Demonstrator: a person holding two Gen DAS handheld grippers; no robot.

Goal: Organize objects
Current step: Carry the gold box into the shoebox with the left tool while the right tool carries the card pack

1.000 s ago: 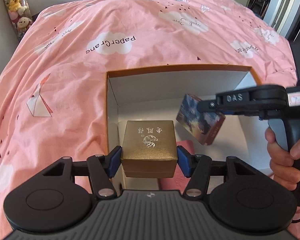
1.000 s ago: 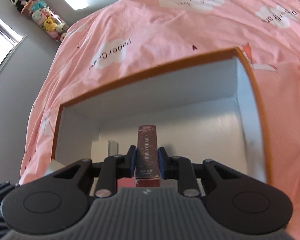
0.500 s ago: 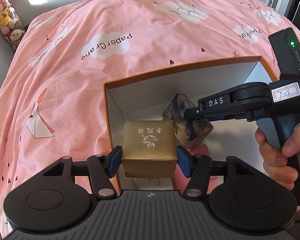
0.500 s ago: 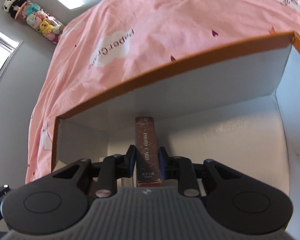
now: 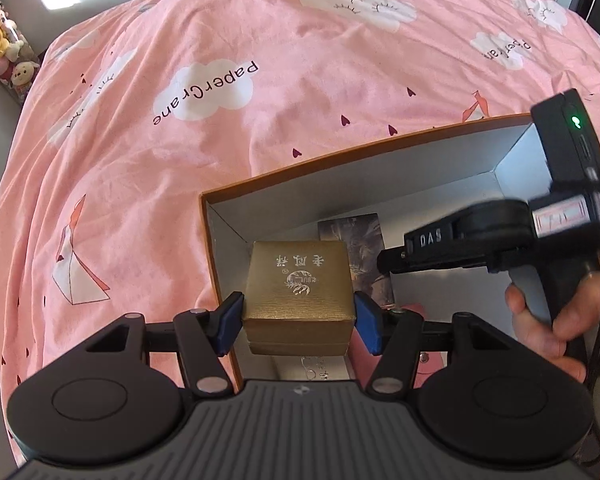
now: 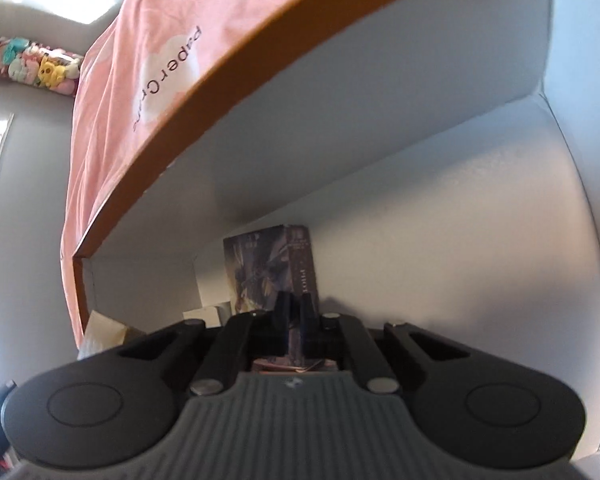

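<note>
My left gripper point(image 5: 298, 322) is shut on a gold gift box point(image 5: 298, 288) and holds it above the near left part of an orange-rimmed white box point(image 5: 340, 160). The dark photo-card box point(image 5: 356, 240) stands on the white box's floor near the far left corner; it also shows in the right wrist view point(image 6: 272, 268). My right gripper point(image 6: 294, 312) is inside the white box point(image 6: 420, 152), just behind the card box. Its fingers are nearly together with nothing between them. In the left wrist view the right gripper point(image 5: 388, 260) reaches in from the right.
The white box lies on a pink bedspread point(image 5: 220, 80) with cloud prints. A pink item point(image 5: 432, 360) and a white item point(image 5: 316, 364) lie in the white box under my left gripper. Plush toys point(image 5: 4, 64) stand at the far left.
My right gripper lowered the card box into the white box, let go of it and pulled back a little with its fingers nearly together. My left gripper still holds the gold box.
</note>
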